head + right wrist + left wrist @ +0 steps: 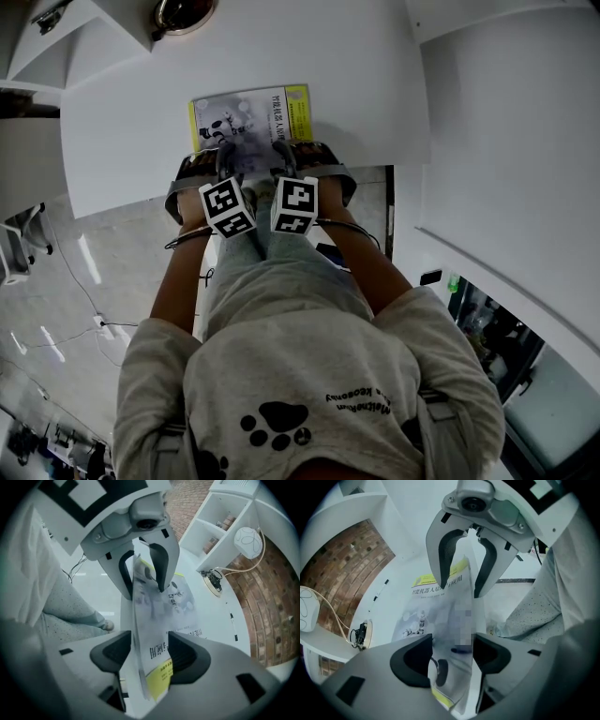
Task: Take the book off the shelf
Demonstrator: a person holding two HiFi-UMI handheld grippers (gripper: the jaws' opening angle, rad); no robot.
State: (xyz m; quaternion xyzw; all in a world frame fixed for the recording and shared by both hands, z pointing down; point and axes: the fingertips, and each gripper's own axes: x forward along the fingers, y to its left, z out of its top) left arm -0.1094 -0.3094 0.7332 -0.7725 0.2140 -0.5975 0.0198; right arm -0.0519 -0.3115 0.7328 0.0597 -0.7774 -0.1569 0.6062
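White counter (pixel 356 84) carries the book (pixel 251 117), lying cover-up and off the shelf (pixel 220 522). Left gripper (pixel 452 656) and right gripper (pixel 150 656) straddle the book's near edge, 2 pairs of fingers (pixel 412 660) spread wide without pinching it, likely to let go.

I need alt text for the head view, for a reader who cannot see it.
From above, a person holds the left gripper and the right gripper side by side at the near edge of a book lying flat on a white surface. The book's cover is grey with a yellow band.
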